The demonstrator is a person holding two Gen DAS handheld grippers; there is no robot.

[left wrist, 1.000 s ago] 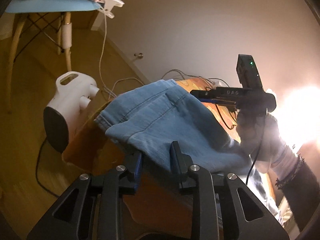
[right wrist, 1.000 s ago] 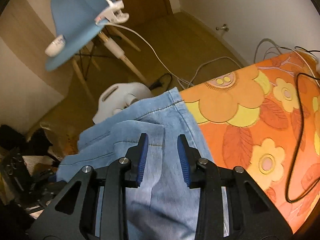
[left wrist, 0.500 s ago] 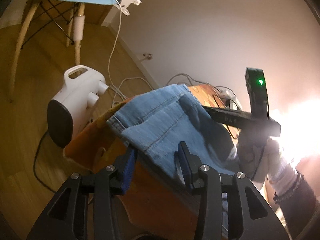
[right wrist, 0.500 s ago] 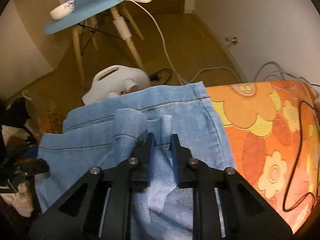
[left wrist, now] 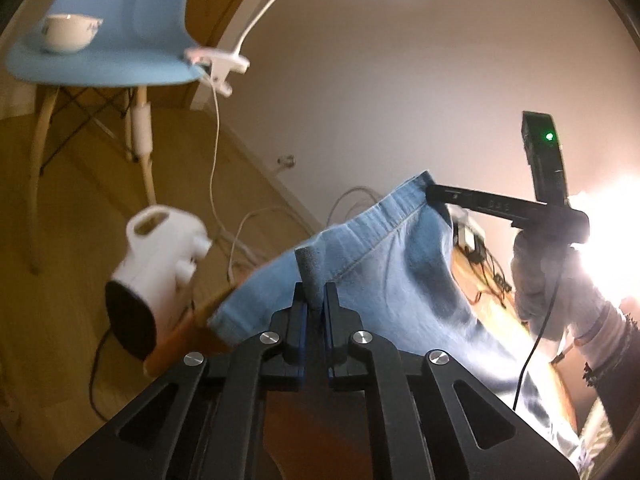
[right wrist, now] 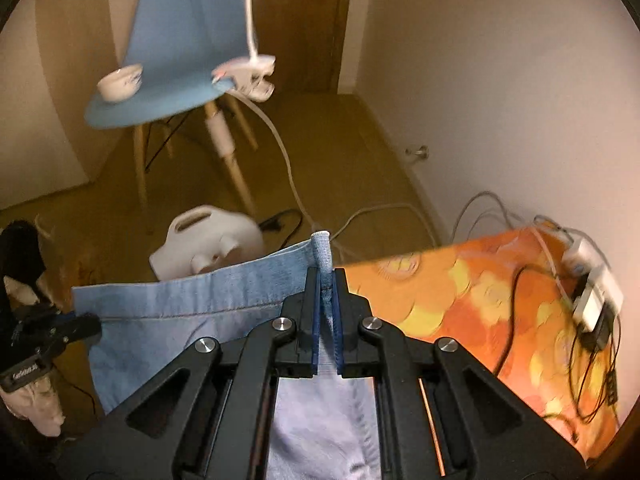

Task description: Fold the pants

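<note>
Light blue denim pants point(left wrist: 392, 280) hang lifted by one edge over an orange flowered table cover point(right wrist: 460, 300). In the left wrist view my left gripper point(left wrist: 315, 292) has its jaws closing tight on a pinched fold of the hem, which sticks up between the pads. Further right, my right gripper point(left wrist: 436, 194) grips the far corner of the same edge, carried by a person's hand point(left wrist: 540, 272). In the right wrist view my right gripper point(right wrist: 326, 280) is shut on a fold of denim point(right wrist: 200, 296). My left gripper point(right wrist: 80, 326) holds the edge at the far left.
On the wooden floor beyond the table stands a white handled appliance point(right wrist: 208, 240). A blue chair point(right wrist: 180, 40) bears a small bowl point(right wrist: 120, 80) and a clip lamp point(right wrist: 248, 72). Cables and a power strip point(right wrist: 592, 280) lie at the table's far right corner.
Both grippers have closed on the pants' edge and risen, lifting it taut between them. One second ago both stood open over the denim lying on the table.
</note>
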